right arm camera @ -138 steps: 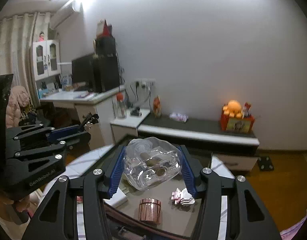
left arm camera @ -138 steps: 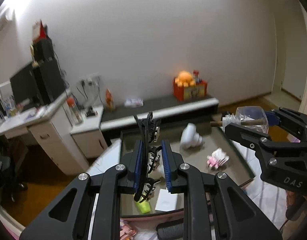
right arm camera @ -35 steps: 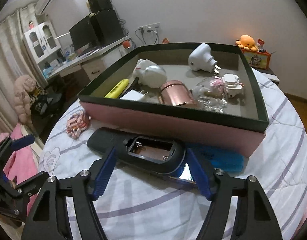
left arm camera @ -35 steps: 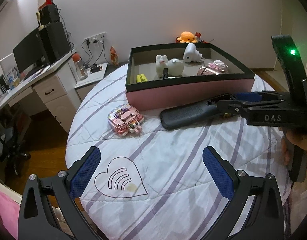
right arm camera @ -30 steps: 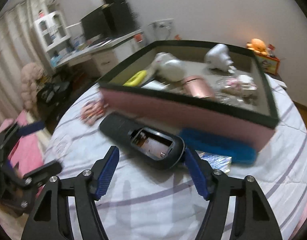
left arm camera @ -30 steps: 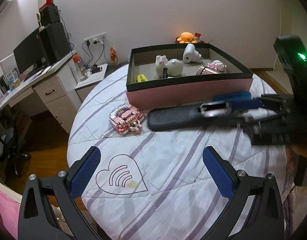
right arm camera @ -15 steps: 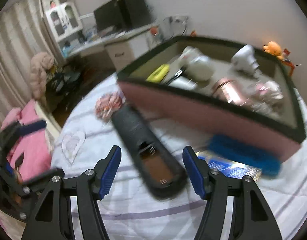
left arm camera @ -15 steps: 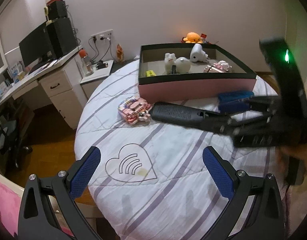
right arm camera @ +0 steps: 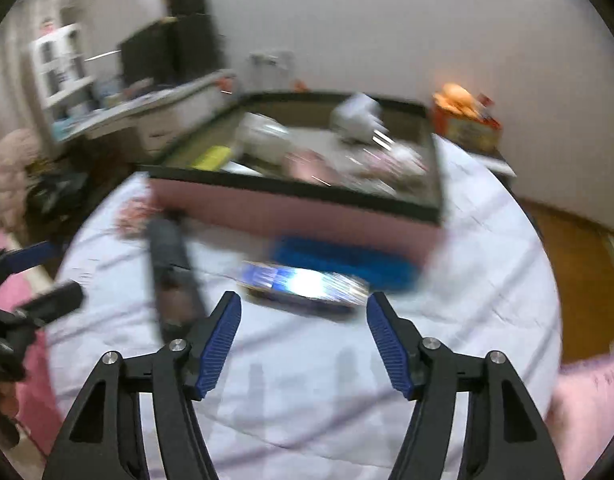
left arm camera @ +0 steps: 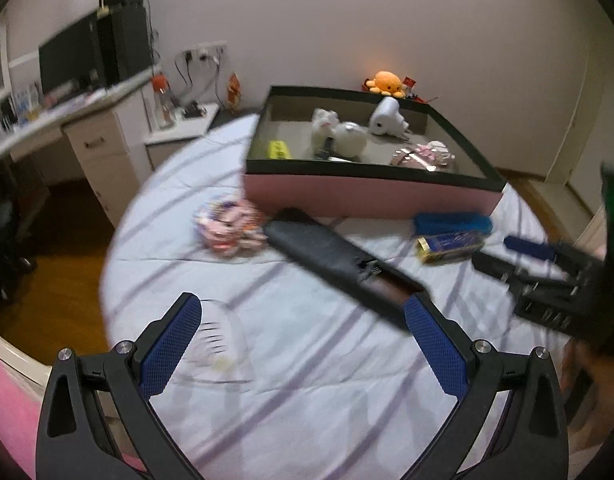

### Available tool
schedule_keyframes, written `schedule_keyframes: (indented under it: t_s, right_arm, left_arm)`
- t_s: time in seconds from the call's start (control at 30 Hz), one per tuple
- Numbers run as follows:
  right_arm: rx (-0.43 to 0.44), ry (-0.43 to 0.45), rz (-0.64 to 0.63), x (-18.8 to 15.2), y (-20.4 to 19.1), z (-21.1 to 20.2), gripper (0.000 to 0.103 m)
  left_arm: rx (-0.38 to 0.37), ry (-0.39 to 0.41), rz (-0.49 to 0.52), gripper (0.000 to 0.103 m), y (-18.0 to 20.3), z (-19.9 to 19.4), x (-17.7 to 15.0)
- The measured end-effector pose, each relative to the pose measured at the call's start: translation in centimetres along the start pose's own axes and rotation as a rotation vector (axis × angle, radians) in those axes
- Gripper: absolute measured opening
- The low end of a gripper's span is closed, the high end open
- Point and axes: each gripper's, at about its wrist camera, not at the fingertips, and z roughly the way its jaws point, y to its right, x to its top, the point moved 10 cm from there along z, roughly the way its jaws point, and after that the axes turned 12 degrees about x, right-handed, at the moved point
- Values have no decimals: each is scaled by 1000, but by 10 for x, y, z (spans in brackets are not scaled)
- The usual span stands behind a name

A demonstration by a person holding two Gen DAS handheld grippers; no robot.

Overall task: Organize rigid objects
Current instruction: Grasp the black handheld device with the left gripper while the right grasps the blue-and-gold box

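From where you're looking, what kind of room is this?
Probably a bedroom or home study. A desk with a monitor stands by the wall, an orange plush toy sits on a low cabinet, and a round table under a striped cloth holds household odds and ends.

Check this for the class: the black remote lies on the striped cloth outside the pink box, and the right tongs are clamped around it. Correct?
Not quite. The black remote does lie on the striped cloth outside the pink box, but the right tongs are open with nothing between their pads; the remote sits off to their left. The right wrist view shows it.
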Motion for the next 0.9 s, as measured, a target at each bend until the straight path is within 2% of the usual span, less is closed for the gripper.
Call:
schedule_keyframes:
  t_s: [0.07,0.27,0.3,0.37,0.4,0.5,0.7,0.9]
  right_arm:
    - [17,-19,32,-6,16,6,69]
    - [36,-41,22,-7,24,17,70]
    - [38,-40,21,-8,23,16,72]
    - [41,-37,23,-10,26,14,78]
    - [46,-39,21,-11,27,15,78]
    - [54,-38,9,-11,27,16,79]
    - [72,-39,-7,-9,23,19,79]
    - [111,-47,-33,-8,9,22,79]
  left_arm:
    - [-11,-33,-9,103,15,11,2]
    - [-5,-135,-41,103,50,47,7]
    - [7,-145,-48,103,52,53,8]
    - [92,-201,-38,103,52,70,1]
    - [105,-210,-36,103,51,76,-1]
    - [93,-179,-12,103,52,77,-1]
    - [84,-183,-5,103,35,65,-7]
    - [137,-184,-6,103,-5,46,-30]
